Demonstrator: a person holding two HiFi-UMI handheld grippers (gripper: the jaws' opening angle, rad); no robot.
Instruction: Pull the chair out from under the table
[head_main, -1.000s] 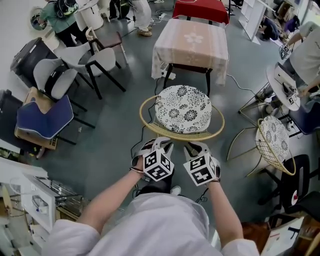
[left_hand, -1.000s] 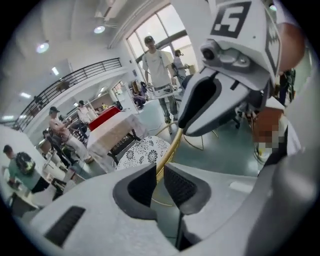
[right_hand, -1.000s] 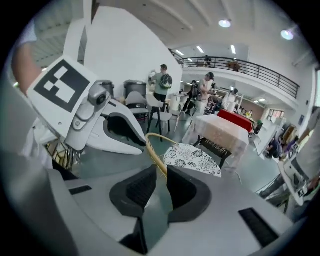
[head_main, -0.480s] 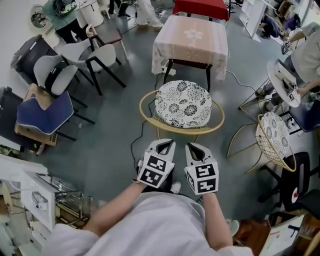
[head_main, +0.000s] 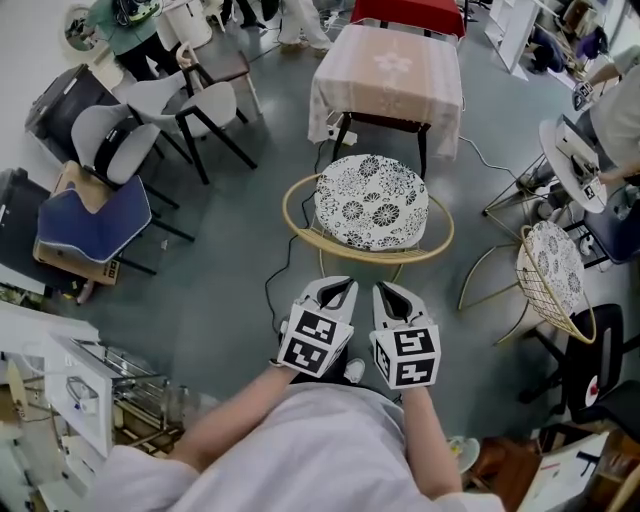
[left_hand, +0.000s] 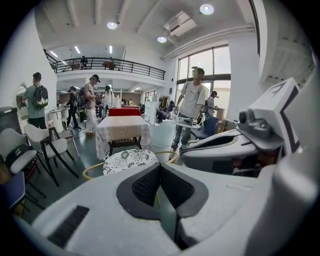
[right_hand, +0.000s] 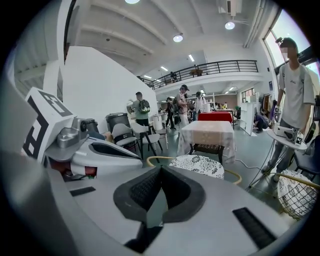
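Note:
The chair (head_main: 371, 200) has a round yellow wire rim and a black-and-white flowered cushion. It stands on the floor just in front of the table (head_main: 388, 70), which is covered by a pale pink cloth; its seat is out from under the tabletop. My left gripper (head_main: 335, 290) and right gripper (head_main: 392, 295) hang side by side a short way before the chair's near rim, touching nothing. Both are shut and empty. In the left gripper view the chair (left_hand: 131, 160) and table (left_hand: 122, 132) lie beyond the closed pads; the right gripper view shows the chair (right_hand: 197, 164) likewise.
A second wire chair (head_main: 550, 275) stands at the right beside a small stand (head_main: 570, 160). Grey chairs (head_main: 120, 150) and a blue-cushioned seat (head_main: 90, 220) fill the left. A cable (head_main: 275, 285) runs across the floor. A metal rack (head_main: 80, 390) sits lower left. People stand further off.
Both grippers have drawn back from the chair's near rim towards me, risen, and rolled more upright. The left jaws have closed. The chair has stayed where it was.

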